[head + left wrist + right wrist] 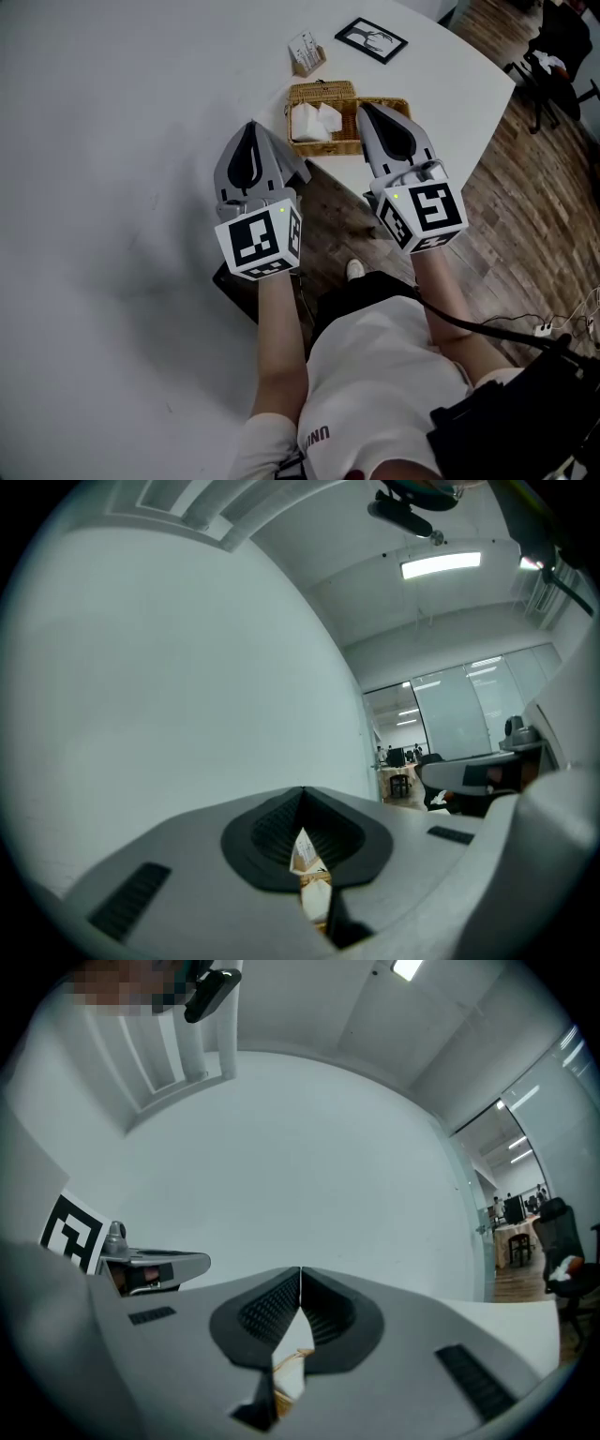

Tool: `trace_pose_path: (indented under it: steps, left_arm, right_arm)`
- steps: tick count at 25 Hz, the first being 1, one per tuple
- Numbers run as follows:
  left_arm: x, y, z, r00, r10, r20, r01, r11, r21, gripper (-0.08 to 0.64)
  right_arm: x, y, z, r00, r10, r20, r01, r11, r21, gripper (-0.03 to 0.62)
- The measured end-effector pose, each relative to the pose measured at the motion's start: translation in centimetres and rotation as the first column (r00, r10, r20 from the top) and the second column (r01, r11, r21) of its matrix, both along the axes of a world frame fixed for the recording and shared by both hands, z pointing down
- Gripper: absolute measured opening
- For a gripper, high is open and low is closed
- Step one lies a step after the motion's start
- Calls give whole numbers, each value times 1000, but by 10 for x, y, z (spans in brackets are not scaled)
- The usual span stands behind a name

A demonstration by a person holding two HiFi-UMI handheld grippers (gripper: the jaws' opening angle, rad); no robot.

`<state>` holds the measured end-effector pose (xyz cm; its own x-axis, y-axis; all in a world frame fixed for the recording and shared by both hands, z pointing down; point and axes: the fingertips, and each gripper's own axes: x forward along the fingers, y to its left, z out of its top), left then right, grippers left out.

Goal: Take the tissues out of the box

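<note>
- Head view: a white bench [141, 112] fills the upper left, with wooden floor [525, 187] beyond its curved edge. A wicker box [323, 90] sits near the bench edge at about 12 o'clock, with the white tissues [314, 122] still lying inside it.
- At 12 o'clock of the box stand a small card holder [307, 53] and, at its 1 o'clock, a black picture frame [371, 39].
- The left gripper [251, 131] hangs at the box's 8 o'clock, its tips short of the wicker rim. The right gripper [366, 112] points over the box's 3 o'clock end — whether it touches the wicker I cannot tell.
- Left gripper view: the left gripper [302, 799] has its jaws closed tip to tip, nothing pinched. Through the slit lower down show the card holder [302, 848] and a sliver of wicker.
- Right gripper view: the right gripper [300, 1279] also has its jaws pressed together and empty — a strip of white tissue and wicker [289, 1365] shows through the gap behind the tips. The left gripper [155, 1265] appears at 9 o'clock.
</note>
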<state>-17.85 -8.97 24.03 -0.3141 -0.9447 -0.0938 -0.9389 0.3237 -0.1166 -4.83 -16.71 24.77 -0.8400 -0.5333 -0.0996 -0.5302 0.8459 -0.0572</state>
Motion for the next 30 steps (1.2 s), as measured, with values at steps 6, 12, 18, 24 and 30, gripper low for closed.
trace_pose_path:
  steps: [6,12,18,24,30]
  left_arm:
    - [-14,-22,11,1000,23,-7,-23,999,-23,12]
    - [-36,-45,22,998,61,-20,-62,997,-42,12]
    - [-53,-86,23,989,149,-22,-150,986,-68,12]
    - [-67,-124,40,973,215,-82,-222,971,-92,12]
    - [-78,-148,66,958,258,-126,-273,953,-131,12]
  right_arm:
    - [0,-30,22,998,55,-37,-57,998,-34,21]
    - [-11,-53,30,996,86,-9,-86,991,-98,21]
    - [-45,-68,34,999,30,23,-26,986,-163,21]
    - [-73,-81,72,994,18,-108,-46,966,-256,21]
    - [-81,-93,106,977,51,-206,-117,939,-322,21]
